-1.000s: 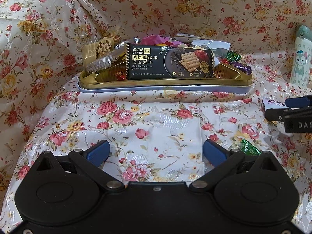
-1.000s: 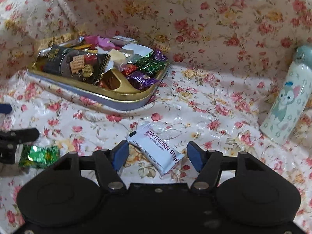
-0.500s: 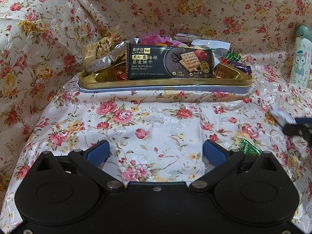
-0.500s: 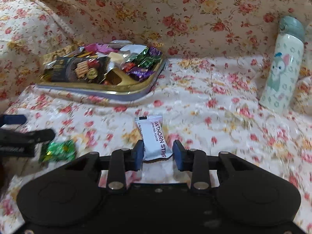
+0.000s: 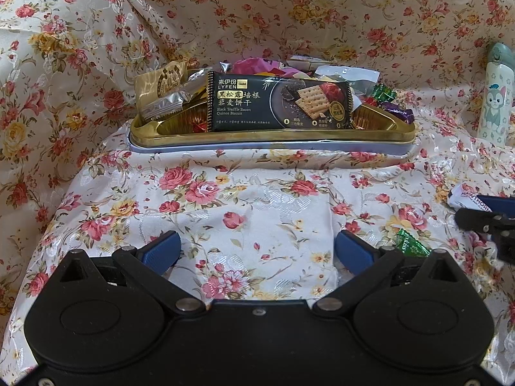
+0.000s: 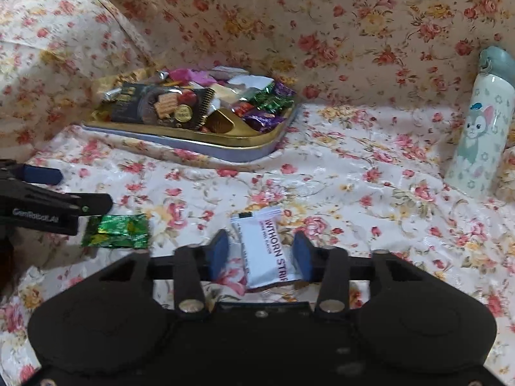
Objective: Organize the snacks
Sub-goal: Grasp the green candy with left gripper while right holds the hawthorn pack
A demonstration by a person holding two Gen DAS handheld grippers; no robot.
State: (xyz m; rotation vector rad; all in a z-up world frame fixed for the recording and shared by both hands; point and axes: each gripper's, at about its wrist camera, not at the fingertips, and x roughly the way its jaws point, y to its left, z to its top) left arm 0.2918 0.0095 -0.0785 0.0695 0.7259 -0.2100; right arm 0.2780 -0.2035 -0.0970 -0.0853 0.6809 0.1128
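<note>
A white hawthorn strip packet (image 6: 264, 251) sits tilted between the pads of my right gripper (image 6: 260, 252), whose jaws are closing on it. The right pad presses its edge, and its near end rides over the gripper's crossbar. In the left wrist view the packet's end (image 5: 466, 193) sticks out past the right gripper (image 5: 482, 210). My left gripper (image 5: 257, 247) stands open over bare cloth with nothing between its fingers. A green candy (image 5: 412, 246) lies just beside its right finger. The gold tray (image 5: 273, 135) at the back holds a black biscuit pack (image 5: 276, 103) and several wrapped sweets.
Floral cloth covers the seat and the raised back and sides all around. A pale bottle with a cartoon cat (image 6: 479, 135) stands at the right. In the right wrist view the tray (image 6: 225, 144) is at the left rear and the left gripper (image 6: 74, 189) reaches in beside the green candy (image 6: 116, 231).
My right gripper's jaws went from wide apart to close around the white packet, and it shifted forward over it. The left gripper has stayed still and open.
</note>
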